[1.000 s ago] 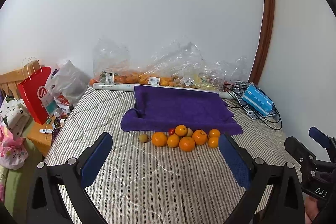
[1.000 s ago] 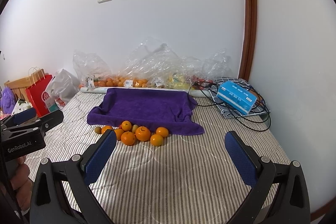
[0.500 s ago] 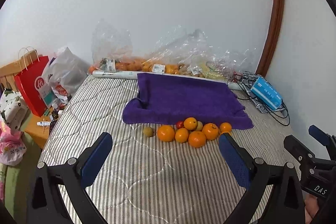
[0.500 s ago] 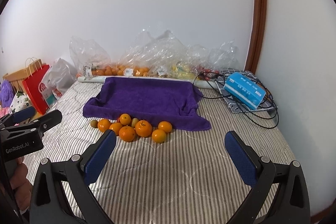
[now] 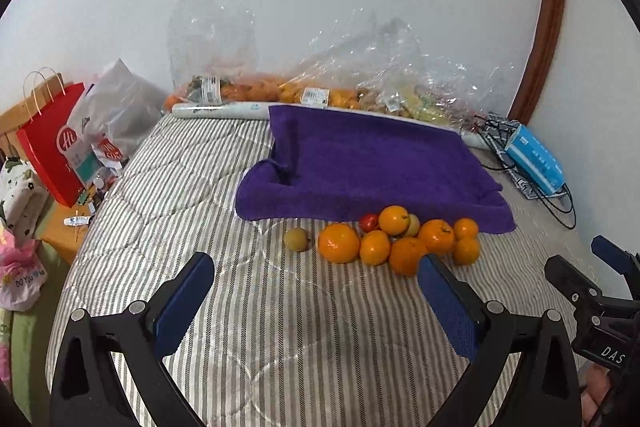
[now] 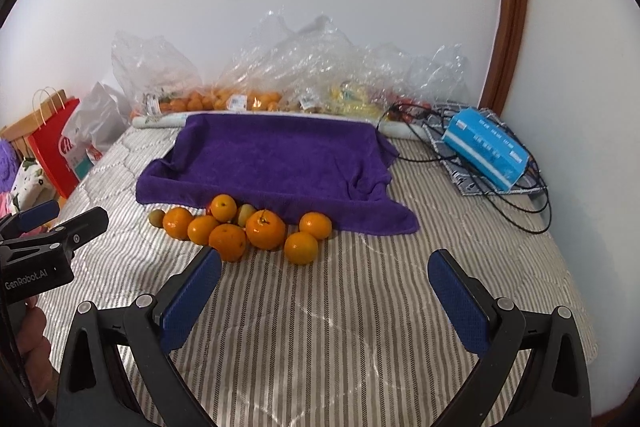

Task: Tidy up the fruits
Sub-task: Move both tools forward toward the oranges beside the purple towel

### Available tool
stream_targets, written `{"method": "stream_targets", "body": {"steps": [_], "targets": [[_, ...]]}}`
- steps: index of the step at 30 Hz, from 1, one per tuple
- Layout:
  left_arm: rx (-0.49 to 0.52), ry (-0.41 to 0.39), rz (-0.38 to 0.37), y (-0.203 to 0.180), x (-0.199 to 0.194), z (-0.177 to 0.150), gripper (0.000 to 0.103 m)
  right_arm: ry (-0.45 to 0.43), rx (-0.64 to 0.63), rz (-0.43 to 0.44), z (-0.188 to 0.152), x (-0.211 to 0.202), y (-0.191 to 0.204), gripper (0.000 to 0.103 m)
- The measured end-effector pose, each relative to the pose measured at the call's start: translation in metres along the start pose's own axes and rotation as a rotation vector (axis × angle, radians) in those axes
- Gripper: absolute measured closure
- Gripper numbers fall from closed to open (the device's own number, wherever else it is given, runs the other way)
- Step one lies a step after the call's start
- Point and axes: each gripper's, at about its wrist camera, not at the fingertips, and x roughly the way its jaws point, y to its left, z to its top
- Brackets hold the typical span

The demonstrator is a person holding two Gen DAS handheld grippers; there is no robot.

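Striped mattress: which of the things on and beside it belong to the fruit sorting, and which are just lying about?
For the job:
- pile of loose oranges
- small yellow-green round fruit
- small red fruit
- purple towel-draped tray
- left gripper and right gripper, jaws apart, empty

Lying about:
- clear plastic bags of bagged fruit
- blue rectangular box
- black cables
- red paper shopping bag

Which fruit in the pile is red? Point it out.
The small red fruit at the purple towel's edge, behind the oranges; every other piece is orange or yellow-green.
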Motion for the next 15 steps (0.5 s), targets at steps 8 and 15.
{"method": "stream_targets", "body": {"steps": [8,15], "targets": [[-0.011,0.068,0.026,0.011,0.034,-0.003,0.0,0.031,-0.023,-0.02,-0.003,0.034,0.005,0.001],[-0.026,0.063,0.042,0.016,0.056,-0.004,0.001,0.023,-0.068,-0.004,-0.006,0.053,0.003,0.001]]}}
